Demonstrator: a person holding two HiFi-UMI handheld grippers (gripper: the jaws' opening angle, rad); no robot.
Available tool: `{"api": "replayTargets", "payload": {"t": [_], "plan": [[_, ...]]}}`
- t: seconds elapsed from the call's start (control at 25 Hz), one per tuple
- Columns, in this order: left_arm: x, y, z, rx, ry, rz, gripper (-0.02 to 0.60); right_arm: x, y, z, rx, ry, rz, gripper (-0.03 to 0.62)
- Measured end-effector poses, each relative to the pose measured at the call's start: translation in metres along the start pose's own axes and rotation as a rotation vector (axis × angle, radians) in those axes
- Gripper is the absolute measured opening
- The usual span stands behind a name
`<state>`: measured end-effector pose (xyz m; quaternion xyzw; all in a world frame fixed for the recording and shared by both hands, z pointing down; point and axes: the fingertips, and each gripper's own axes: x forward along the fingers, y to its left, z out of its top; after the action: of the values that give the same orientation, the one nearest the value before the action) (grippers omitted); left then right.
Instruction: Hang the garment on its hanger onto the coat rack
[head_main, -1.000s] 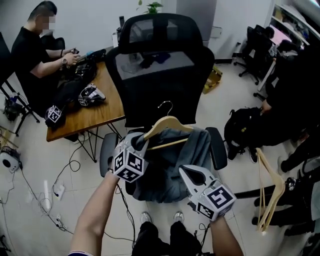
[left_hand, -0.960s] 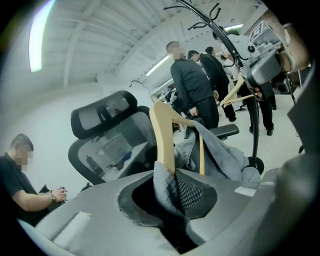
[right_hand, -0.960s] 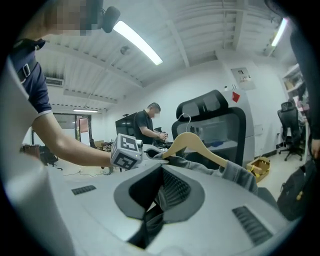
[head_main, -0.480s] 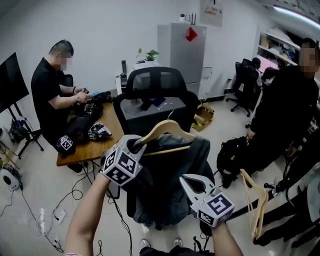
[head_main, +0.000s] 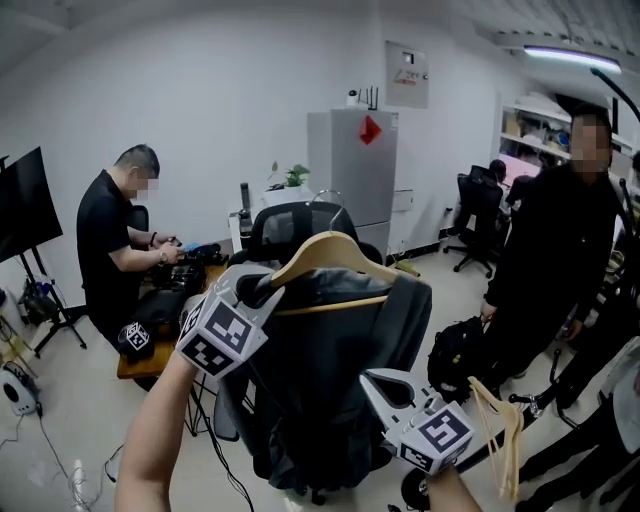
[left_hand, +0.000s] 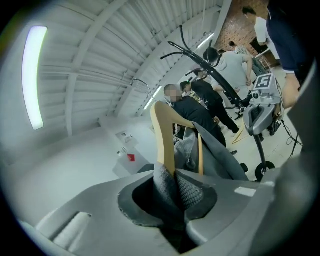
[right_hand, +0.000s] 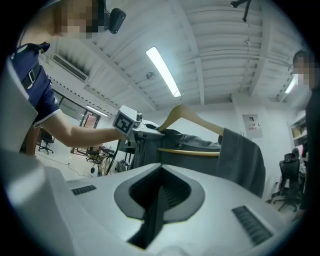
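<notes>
Person at desk (head_main: 110, 235): is standing well to the left of the left fingers, working over dark equipment on a wooden desk (head_main: 130, 367).

Left gripper (head_main: 262, 290) (left_hand: 175, 190): is being held raised on a bare forearm. Its jaws are clenching nearly together, and the pads are pinching grey cloth together with the wooden end of the hanger.

Hanger (head_main: 330, 250) (left_hand: 162, 135) (right_hand: 192, 112): is being carried by its left end, which is sitting inside the left fingers. The wooden arms and crossbar are running out to the right of those fingers, and the metal hook (head_main: 330, 200) is pointing up above them.

Garment (head_main: 330, 370) (left_hand: 210, 145) (right_hand: 240, 155): is draping over the hanger and hanging down below and to the right of the left fingers, with one fold caught between them. It is hanging just ahead of the right fingers, clear of them.

Office chair (head_main: 300, 220): is standing behind the garment, beyond both sets of fingers.

Right gripper (head_main: 370, 377) (right_hand: 157, 200): is hovering low beside the garment's right half. Its jaws are resting closed against each other with nothing between them.

Spare hanger (head_main: 495, 430): is sitting low, near the right fingers on their right side.

Standing person (head_main: 550, 240): is facing the scene well to the right of the right fingers.
</notes>
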<state>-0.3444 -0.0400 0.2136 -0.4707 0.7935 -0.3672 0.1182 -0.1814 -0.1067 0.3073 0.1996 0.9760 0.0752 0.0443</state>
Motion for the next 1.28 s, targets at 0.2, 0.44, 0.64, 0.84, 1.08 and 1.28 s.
{"api": "replayTargets", "payload": {"t": [0.2,0.44,0.64,0.84,1.08,1.28], "plan": [[-0.008,-0.001,0.055,0.075,-0.152,-0.076,0.072,-0.021,-0.001,0.034,-0.077,-0.028,-0.125,0.012],[-0.023,-0.024,0.129,0.096,-0.392,-0.237,0.072,-0.057,0.028,0.059,-0.112,-0.038,-0.32,0.012],[-0.009,-0.077,0.204,0.116,-0.566,-0.412,0.074,-0.113,0.039,0.072,-0.156,-0.015,-0.534,0.012],[-0.015,-0.133,0.273,0.135,-0.673,-0.531,0.074,-0.183,0.049,0.092,-0.186,0.0,-0.696,0.012],[-0.006,-0.199,0.346,0.141,-0.771,-0.665,0.074,-0.26,0.056,0.098,-0.22,0.036,-0.83,0.012],[0.03,-0.217,0.381,0.101,-0.774,-0.738,0.074,-0.303,0.052,0.103,-0.245,0.04,-0.891,0.012]]}}
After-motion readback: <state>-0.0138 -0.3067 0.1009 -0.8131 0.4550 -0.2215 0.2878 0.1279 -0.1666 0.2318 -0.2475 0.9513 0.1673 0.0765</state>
